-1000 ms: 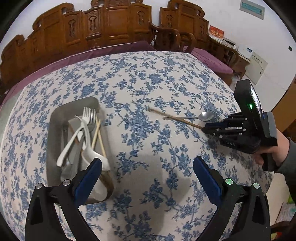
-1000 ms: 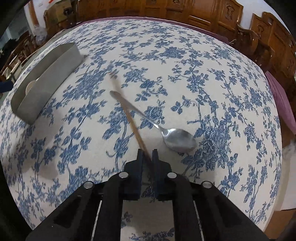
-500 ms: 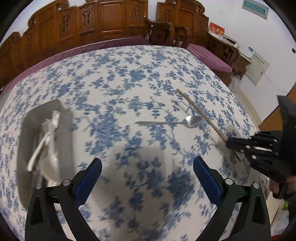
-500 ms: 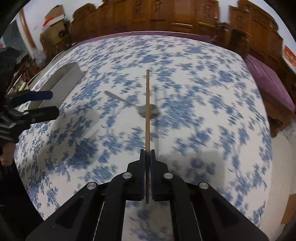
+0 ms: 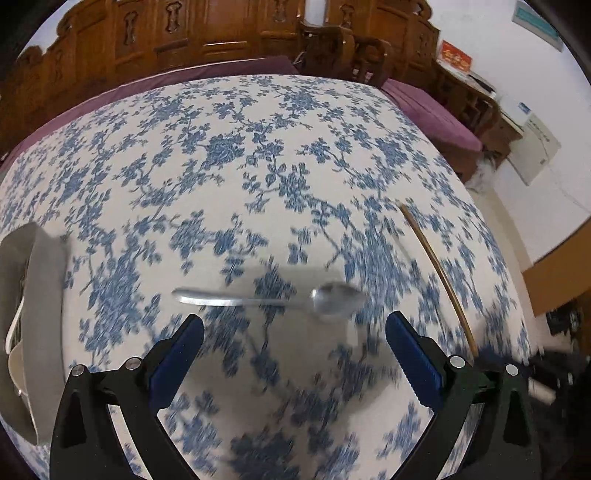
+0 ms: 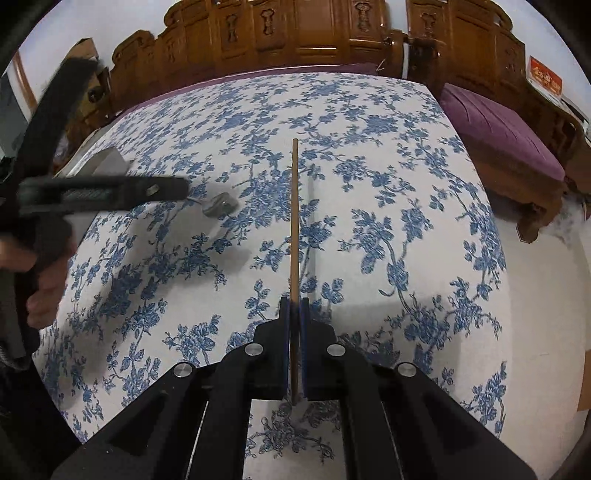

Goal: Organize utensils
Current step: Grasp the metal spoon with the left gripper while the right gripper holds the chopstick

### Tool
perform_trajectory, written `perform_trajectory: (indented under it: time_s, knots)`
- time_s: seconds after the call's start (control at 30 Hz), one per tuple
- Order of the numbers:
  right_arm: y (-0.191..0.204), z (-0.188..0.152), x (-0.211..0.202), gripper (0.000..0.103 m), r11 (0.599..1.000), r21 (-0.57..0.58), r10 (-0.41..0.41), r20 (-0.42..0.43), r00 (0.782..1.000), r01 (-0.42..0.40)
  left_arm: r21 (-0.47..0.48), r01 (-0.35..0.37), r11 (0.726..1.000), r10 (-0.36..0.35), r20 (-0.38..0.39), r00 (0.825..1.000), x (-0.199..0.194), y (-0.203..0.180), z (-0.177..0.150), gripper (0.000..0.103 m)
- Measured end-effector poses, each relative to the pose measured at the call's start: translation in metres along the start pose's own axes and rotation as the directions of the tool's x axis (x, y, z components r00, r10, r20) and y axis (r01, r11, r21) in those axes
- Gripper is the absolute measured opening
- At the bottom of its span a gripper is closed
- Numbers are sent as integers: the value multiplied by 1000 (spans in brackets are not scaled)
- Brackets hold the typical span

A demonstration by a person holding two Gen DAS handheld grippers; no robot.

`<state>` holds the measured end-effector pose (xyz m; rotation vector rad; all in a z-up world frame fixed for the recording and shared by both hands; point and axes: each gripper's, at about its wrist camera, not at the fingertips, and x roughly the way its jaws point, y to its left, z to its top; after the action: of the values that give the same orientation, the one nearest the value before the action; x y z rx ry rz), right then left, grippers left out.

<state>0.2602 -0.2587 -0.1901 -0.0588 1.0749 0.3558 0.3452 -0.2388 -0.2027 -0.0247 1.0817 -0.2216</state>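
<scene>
1. Carved wooden chairs (image 6: 332, 33) ring a table under a white cloth with blue flowers (image 5: 236, 155).
2. Right gripper (image 6: 294, 310): jaws clamped together on a thin brown wooden chopstick (image 6: 294, 221), which juts straight ahead of them.
3. Left gripper (image 5: 294, 328): jaws wide apart, a shiny metal spoon (image 5: 269, 298) (blurred) just beyond them on the cloth.
4. Grey metal utensil tray (image 5: 40, 314) lies off the left jaw.

Gold characters seen on a red sign (image 5: 455, 58) on the far wooden furniture, too blurred to be read, no other text legible in either view
</scene>
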Motion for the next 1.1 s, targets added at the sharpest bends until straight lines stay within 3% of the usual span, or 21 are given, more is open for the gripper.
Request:
perform_trajectory:
  time_s: [0.27, 0.37, 0.67, 0.87, 0.97, 1.03, 1.1]
  knots:
    - [-4, -4, 0, 6, 999, 29, 15, 11, 1000, -16, -5, -119, 993, 118, -14, 993, 36, -15, 27, 95]
    - [-3, -3, 0, 6, 999, 31, 23, 16, 1000, -23, 24, -165, 986, 167, -65, 984, 50, -16, 28, 95]
    - [5, -1, 2, 6, 999, 29, 46, 32, 998, -46, 23, -144, 989, 146, -129, 981, 40, 5, -3, 83]
    - [14, 0, 2, 6, 998, 17, 53, 35, 998, -54, 33, -133, 991, 136, -117, 984, 30, 15, -9, 66]
    - [14, 0, 1, 6, 998, 16, 53, 37, 998, -54, 36, -125, 992, 128, -112, 985, 26, 18, -10, 50]
    - [14, 0, 1, 6, 998, 18, 52, 35, 998, -53, 44, -124, 991, 128, -111, 985, 24, 21, -10, 32]
    - [14, 0, 1, 6, 998, 19, 52, 35, 998, -53, 41, -106, 994, 110, -118, 987, 21, 25, -11, 28]
